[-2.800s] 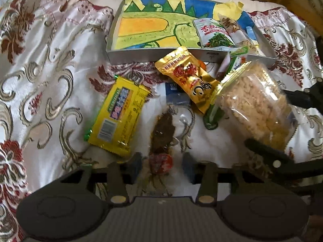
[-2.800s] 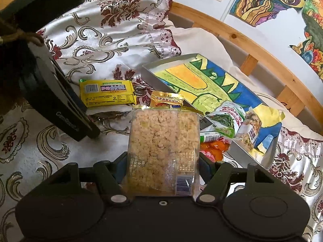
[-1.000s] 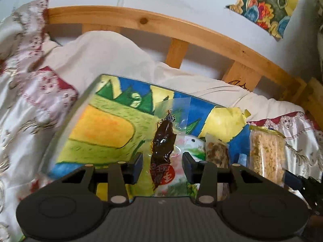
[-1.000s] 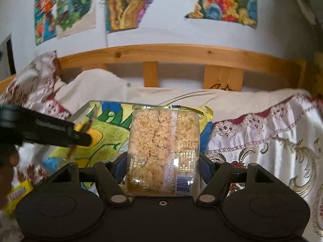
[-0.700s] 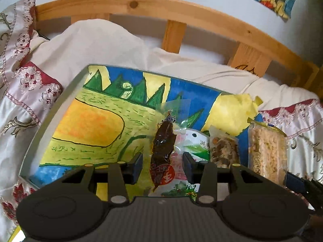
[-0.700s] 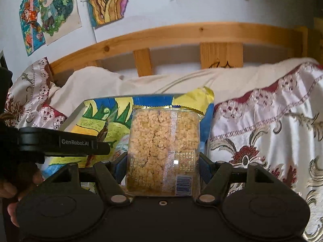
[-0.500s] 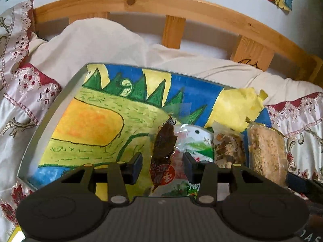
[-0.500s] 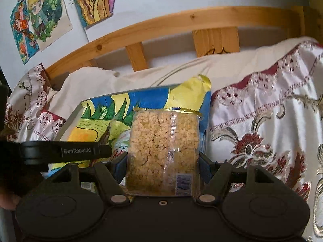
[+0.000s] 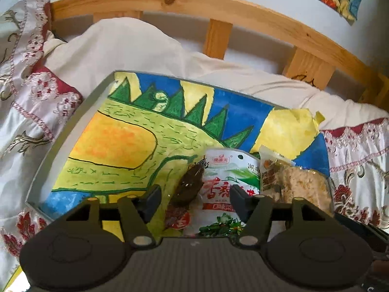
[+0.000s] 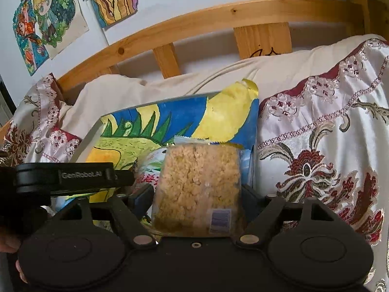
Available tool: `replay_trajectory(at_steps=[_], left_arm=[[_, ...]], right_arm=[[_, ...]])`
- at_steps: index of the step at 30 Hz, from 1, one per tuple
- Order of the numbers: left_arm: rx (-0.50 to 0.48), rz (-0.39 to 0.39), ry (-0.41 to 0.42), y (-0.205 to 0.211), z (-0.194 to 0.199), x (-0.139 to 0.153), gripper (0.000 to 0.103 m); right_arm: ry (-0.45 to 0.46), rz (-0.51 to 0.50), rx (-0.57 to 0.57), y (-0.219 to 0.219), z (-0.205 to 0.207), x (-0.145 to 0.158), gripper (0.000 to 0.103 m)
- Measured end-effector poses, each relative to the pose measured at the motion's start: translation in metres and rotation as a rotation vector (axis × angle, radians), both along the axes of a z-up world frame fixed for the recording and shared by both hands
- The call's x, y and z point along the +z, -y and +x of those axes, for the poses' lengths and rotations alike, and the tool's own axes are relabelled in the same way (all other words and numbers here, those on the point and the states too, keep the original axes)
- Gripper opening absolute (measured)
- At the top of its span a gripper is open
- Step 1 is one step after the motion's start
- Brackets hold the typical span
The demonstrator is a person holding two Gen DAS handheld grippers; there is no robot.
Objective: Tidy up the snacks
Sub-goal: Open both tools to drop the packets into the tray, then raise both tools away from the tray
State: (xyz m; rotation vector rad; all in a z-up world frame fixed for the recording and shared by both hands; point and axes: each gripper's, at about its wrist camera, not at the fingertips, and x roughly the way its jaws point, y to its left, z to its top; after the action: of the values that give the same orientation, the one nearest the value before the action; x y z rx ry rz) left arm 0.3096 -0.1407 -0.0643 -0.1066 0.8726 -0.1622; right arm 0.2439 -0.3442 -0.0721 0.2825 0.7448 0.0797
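bedspread point(image 10: 323, 146), wooden headboard point(image 9: 218, 2), wall drawings point(image 10: 48, 19)

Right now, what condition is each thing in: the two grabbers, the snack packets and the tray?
Left gripper: jaws just opened, apart, clear of the dark snack packet.
Dark snack packet: released, lying in the tray.
Right gripper: jaws just widened; rice cracker pack between them, pads apparently off it.
Rice cracker pack: sealed, at the tray's right end.
Green-and-white packet: sealed, lying flat.
Tray: mostly bare, snacks at right.
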Motion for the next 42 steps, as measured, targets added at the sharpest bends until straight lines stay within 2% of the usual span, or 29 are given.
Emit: replay_trajectory(at_steps=[2,8,14,21,30,36,42], left_arm=[[0.009,-0.01,0.017,-0.007,-0.005,0.007,0.082],[0.061,-0.054,0.094,-0.036,-0.027,0.034,0.095],[0.127,-0.073,0.21,-0.068,-0.066,0.064,0.102],[0.158,-0.077,0.276,-0.101,-0.124,0.08,0.102],[0.135,-0.013,0.366,-0.132,-0.202,0.091,0.102],[0.126,0.01,0.39,-0.145,-0.249,0.091,0.102],[0.109,0.062,0.403,-0.153,-0.284,0.088,0.102]], right_arm=[[0.018,-0.012,0.002,-0.002,-0.004,0.005,0.086],[0.113,-0.079,0.008,-0.011,-0.022,0.027,0.096],[0.247,-0.11,0.011,-0.025,-0.058,0.057,0.102],[0.34,-0.169,0.013,-0.051,-0.104,0.083,0.102],[0.421,-0.227,0.032,-0.078,-0.179,0.104,0.102],[0.435,-0.206,0.04,-0.093,-0.224,0.11,0.102],[0.41,-0.196,0.05,-0.107,-0.256,0.106,0.102]])
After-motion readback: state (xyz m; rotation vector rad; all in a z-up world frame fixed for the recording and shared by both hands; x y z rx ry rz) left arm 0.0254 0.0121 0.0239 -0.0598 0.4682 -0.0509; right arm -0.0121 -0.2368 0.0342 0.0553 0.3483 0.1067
